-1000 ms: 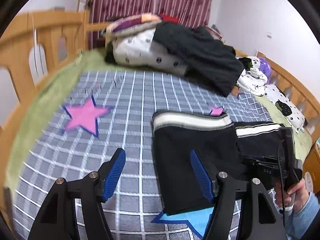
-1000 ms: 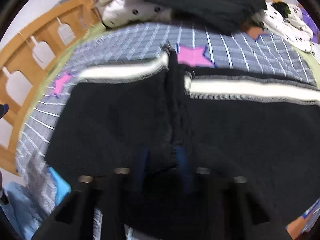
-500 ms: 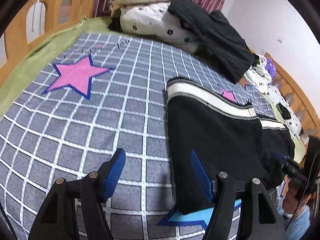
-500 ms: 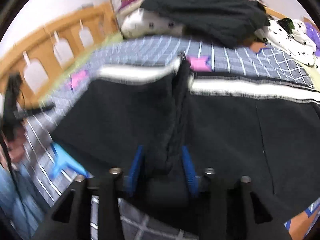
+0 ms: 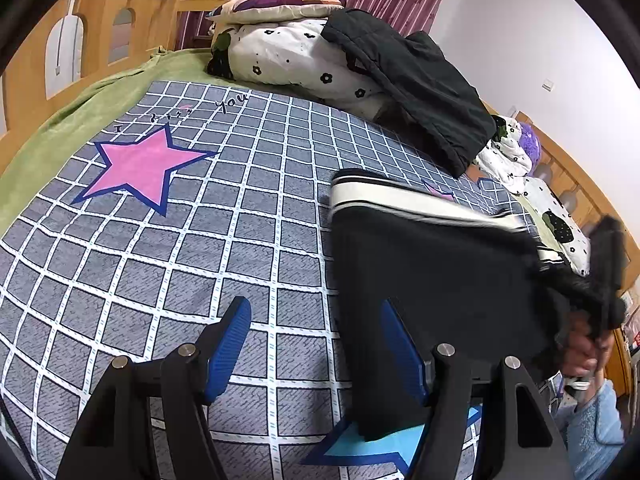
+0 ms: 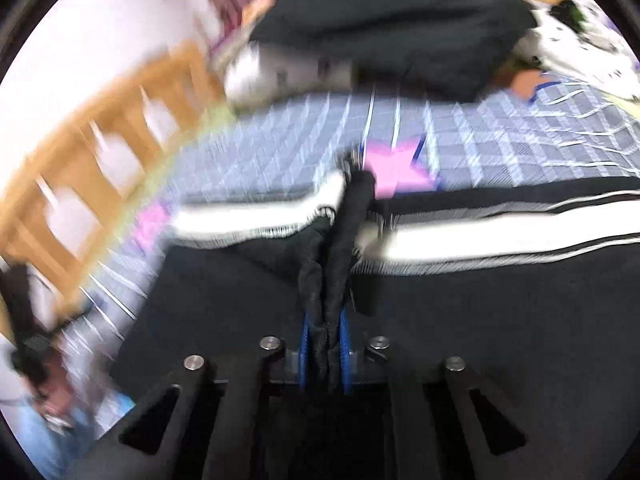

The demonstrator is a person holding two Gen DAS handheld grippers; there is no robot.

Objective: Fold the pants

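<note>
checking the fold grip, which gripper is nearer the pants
Right. The right gripper is shut on a bunched fold of the black pants. The left gripper is open at their edge, gripping nothing.

We count one pair of black knit pants with a white side stripe (image 5: 432,276) on one bed with a grey, white-gridded cover (image 5: 240,216). That cover shows two pink stars with dark blue outlines, a large one (image 5: 140,166) and a small one (image 5: 440,192), and one light blue star (image 5: 384,442). At the head end we see one black garment (image 5: 416,80) draped over one white, black-flowered quilt (image 5: 288,56), topped by one purple-patterned pillow (image 5: 276,2). Two hand-held grippers with blue pads appear: left hand-held gripper (image 5: 316,344), right hand-held gripper (image 6: 326,344).
</note>
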